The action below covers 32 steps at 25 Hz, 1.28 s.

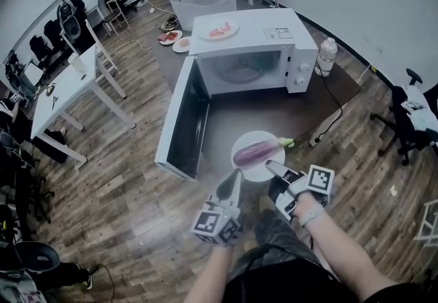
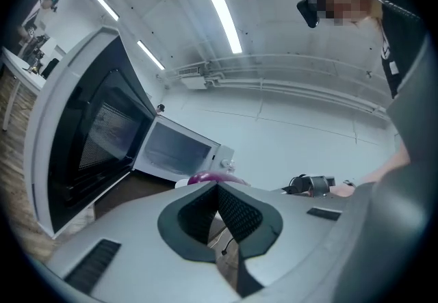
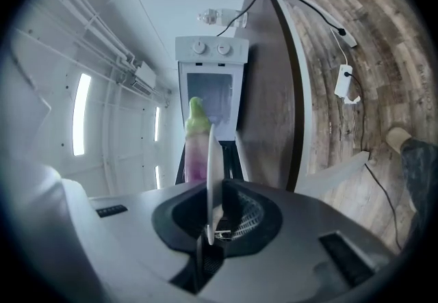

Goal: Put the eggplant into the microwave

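Observation:
A purple eggplant (image 1: 254, 153) with a green stem lies on a white plate (image 1: 257, 172), which hangs over the dark table in front of the white microwave (image 1: 274, 28). The microwave's door (image 1: 179, 117) stands swung wide to the left and the cavity shows. My right gripper (image 1: 272, 166) is shut on the plate's near rim; in the right gripper view the plate (image 3: 211, 172) sits edge-on between the pads with the eggplant (image 3: 196, 141) beyond. My left gripper (image 1: 235, 175) has its tips together at the plate's near-left rim. Just past those tips (image 2: 217, 187) the eggplant (image 2: 209, 177) peeks out.
A plate of food (image 1: 219, 30) sits on top of the microwave. Two more plates (image 1: 171, 37) lie behind it on the table (image 1: 274, 117). A water bottle (image 1: 326, 55) stands to the microwave's right, with a cable running off the table. White desks (image 1: 68, 89) stand at left and an office chair (image 1: 404, 117) at right.

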Motion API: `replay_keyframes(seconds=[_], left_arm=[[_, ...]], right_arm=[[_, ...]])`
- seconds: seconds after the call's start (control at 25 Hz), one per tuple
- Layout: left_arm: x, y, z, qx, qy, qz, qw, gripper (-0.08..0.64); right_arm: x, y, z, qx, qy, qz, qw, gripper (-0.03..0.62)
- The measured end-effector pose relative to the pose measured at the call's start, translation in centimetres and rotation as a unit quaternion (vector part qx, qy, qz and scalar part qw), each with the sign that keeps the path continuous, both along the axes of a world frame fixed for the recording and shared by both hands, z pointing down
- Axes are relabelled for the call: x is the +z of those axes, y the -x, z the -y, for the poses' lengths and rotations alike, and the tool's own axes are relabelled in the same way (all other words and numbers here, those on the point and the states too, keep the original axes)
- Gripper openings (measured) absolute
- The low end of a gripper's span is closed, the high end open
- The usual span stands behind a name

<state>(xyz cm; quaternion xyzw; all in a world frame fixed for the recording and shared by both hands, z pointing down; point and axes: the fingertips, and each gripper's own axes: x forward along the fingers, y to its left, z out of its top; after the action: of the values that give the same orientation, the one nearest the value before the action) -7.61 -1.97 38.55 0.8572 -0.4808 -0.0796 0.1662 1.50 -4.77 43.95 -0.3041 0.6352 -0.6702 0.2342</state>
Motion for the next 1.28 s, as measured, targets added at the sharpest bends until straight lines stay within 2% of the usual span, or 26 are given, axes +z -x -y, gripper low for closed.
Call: replay_keyframes(seconds=[0.52, 1.28], left_arm=[[1.3, 0.1, 9.1, -0.008, 0.008, 0.006, 0.9999, 0.003], [4.2, -0.1, 18.4, -0.015, 0.013, 0.009, 0.9998, 0.003]], right_arm=[[1.3, 1.3, 9.5, -0.035, 0.01, 0.007, 0.999, 0.028], [3.2, 0.6, 20.9, -0.016, 0.005, 0.014, 1.0, 0.028]])
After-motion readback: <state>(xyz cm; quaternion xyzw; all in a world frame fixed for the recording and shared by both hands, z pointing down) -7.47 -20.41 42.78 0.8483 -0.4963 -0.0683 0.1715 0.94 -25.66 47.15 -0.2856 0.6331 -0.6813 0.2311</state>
